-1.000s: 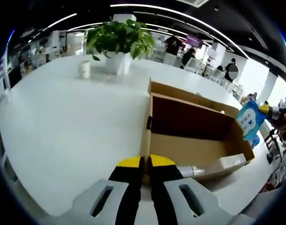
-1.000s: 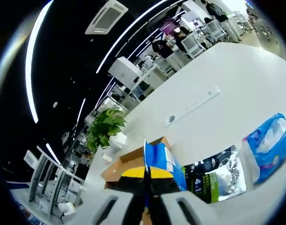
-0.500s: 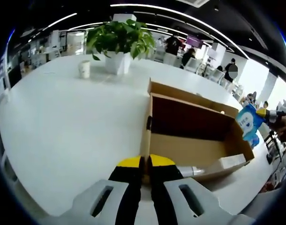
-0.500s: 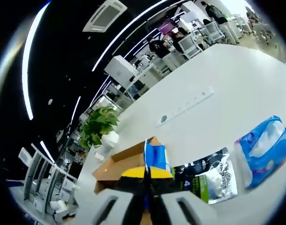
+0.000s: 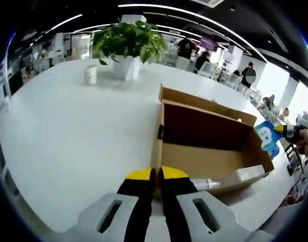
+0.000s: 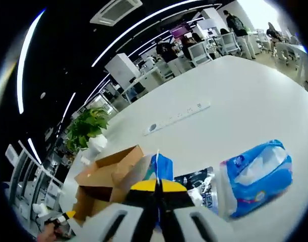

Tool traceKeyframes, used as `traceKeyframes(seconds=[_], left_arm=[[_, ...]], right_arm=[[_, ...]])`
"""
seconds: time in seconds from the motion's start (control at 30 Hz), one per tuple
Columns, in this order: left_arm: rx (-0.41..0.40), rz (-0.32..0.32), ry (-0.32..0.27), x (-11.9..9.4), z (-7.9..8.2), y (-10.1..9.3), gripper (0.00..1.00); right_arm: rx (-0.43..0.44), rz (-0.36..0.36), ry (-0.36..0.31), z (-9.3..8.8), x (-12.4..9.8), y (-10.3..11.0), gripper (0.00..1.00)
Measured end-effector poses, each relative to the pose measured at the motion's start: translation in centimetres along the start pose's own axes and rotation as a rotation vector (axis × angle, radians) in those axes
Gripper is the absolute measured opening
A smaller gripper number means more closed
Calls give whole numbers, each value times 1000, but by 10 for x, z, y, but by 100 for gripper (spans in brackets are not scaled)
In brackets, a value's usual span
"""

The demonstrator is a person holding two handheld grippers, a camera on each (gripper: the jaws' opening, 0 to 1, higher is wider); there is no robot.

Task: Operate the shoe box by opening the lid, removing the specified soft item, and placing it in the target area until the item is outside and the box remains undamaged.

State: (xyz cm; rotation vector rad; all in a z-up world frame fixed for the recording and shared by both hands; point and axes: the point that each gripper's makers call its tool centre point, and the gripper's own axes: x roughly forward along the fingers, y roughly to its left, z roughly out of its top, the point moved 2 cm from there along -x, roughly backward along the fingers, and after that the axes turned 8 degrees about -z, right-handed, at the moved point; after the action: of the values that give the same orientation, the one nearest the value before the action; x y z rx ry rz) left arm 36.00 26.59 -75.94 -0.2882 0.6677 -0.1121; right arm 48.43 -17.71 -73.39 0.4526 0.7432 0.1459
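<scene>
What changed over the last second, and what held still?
The right gripper, still shut on the blue soft pack, carried it down and away from the shoe box, toward the packs lying on the white table. The left gripper stayed shut on the box's near wall. The box, potted plant and cup did not move.

The right gripper point(image 6: 157, 187) is pinching a small blue packet point(image 6: 161, 168) between its closed fingertips. Just left of the fingers the open cardboard shoe box point(image 6: 106, 174) is sitting; right of them a dark pouch point(image 6: 201, 185) and a blue-and-white soft pack point(image 6: 255, 176) are lying on the white table point(image 6: 234, 116).
</scene>
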Motion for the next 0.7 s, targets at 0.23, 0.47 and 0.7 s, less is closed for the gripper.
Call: traceKeyframes(seconds=[0.23, 0.47, 0.7], left_arm=[[2, 1, 3, 0, 0, 0, 2], [9, 3, 4, 0, 0, 0, 2], [10, 5, 9, 1, 0, 0, 2]], right_arm=[[-69, -54, 58, -21, -4, -18, 0], [-140, -100, 85, -31, -4, -29, 0], [-165, -139, 96, -37, 3, -43, 0]])
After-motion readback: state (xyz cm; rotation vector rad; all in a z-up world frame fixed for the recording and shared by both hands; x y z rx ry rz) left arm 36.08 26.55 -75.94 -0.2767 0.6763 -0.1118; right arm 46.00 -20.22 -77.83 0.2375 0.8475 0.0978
